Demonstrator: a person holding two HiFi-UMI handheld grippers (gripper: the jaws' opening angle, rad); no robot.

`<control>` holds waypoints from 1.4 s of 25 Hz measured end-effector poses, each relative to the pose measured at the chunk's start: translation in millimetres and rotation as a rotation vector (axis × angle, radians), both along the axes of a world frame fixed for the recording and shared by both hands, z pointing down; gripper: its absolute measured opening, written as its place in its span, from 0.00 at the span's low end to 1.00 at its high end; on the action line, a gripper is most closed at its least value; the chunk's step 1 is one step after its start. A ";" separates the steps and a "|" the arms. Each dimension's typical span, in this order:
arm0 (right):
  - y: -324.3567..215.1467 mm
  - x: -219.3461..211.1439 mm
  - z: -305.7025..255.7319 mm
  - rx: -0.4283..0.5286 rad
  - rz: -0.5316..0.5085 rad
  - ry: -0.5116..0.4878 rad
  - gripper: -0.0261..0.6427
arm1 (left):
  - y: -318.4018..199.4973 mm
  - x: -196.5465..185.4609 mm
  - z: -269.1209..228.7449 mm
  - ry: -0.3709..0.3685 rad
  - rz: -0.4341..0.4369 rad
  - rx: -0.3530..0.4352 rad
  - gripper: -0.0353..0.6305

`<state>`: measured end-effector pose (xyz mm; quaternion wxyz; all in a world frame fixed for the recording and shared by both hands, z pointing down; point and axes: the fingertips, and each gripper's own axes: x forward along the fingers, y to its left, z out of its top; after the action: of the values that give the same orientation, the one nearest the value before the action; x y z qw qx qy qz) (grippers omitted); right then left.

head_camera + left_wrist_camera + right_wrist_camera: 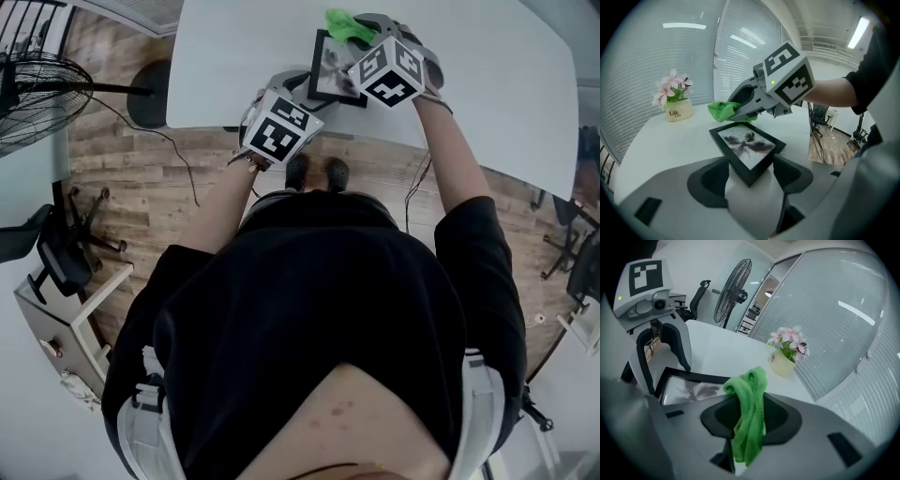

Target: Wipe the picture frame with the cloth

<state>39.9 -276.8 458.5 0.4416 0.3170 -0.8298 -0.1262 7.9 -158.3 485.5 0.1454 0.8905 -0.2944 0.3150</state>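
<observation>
The wipe is judged about to start. The frame (747,147) is clamped at its near corner by the left gripper's (750,165) fingers (708,182), low over the worktop (665,140). The cloth (749,413) is pinched in the right gripper (751,420) and held at the frame's far edge. Next, the cloth must be pressed onto the glass and drawn across. The frame is black, with a dark winged print inside.

In the head view the right tongs (367,36) cover much of the picture frame (328,75) and part of the green cloth (343,22), and the standing fan (28,94) is cut off at the left edge; in the right gripper view the tongs' own body hides the frame's near side and the cloth's lower end
</observation>
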 end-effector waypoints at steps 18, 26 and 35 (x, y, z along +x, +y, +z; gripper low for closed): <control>8.4 -2.3 19.8 -0.002 0.028 -0.010 0.21 | 2.0 2.7 -1.6 -0.003 0.004 0.006 0.51; 15.6 -2.2 19.4 0.005 0.032 -0.017 0.21 | 2.5 2.8 -2.1 -0.002 0.003 0.005 0.51; 22.8 -2.5 19.9 -0.001 0.039 -0.034 0.21 | 2.1 3.1 -1.7 -0.004 0.002 0.011 0.51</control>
<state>37.4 -254.0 478.3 0.4299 0.3349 -0.8310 -0.1118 11.0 -156.2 483.8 0.1395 0.8910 -0.2955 0.3152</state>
